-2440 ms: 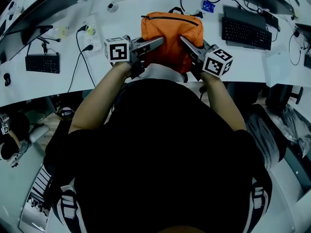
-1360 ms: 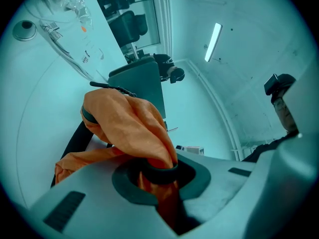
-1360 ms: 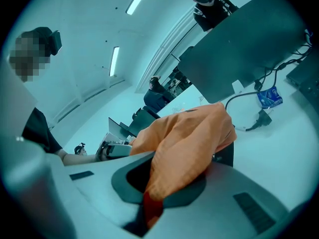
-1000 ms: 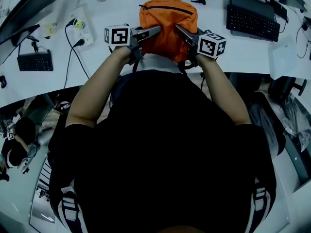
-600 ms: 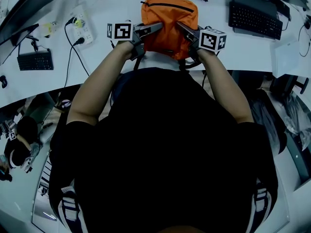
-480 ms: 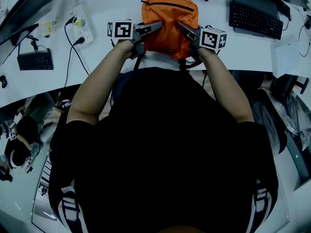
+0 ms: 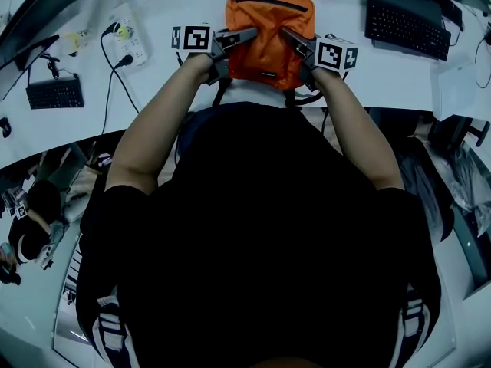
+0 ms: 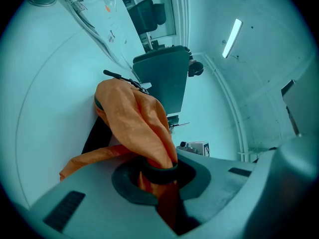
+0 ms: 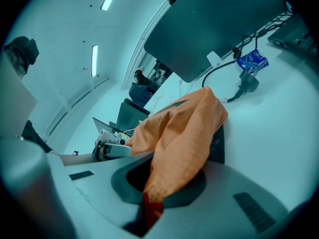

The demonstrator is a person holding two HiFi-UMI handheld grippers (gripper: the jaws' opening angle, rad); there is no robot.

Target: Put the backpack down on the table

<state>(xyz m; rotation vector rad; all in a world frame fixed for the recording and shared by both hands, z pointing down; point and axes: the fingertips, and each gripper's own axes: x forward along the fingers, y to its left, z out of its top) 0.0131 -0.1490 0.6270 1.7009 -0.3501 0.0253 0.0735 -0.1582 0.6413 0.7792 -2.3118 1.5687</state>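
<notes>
An orange backpack [image 7: 268,31] with a black zip and black straps sits at the near edge of the white table [image 7: 192,98], straight in front of the person. My left gripper [image 7: 252,35] is shut on a fold of its orange fabric [image 8: 144,128] on its left side. My right gripper [image 7: 285,35] is shut on the fabric [image 9: 182,138] on its right side. In each gripper view the cloth bunches up between the jaws, and the other gripper shows past the bag. The black straps [image 7: 303,98] hang over the table edge.
A black keyboard [image 7: 406,27] lies at the far right, a small keyboard [image 7: 54,94] at the left. A white power strip [image 7: 123,41] with a black cable lies left of the bag. A dark monitor [image 9: 214,24] and a blue packet [image 9: 253,61] stand behind it.
Both grippers have sunk and gone a little farther over the table with the backpack still pinched between them. The bag now lies lower against the tabletop.
</notes>
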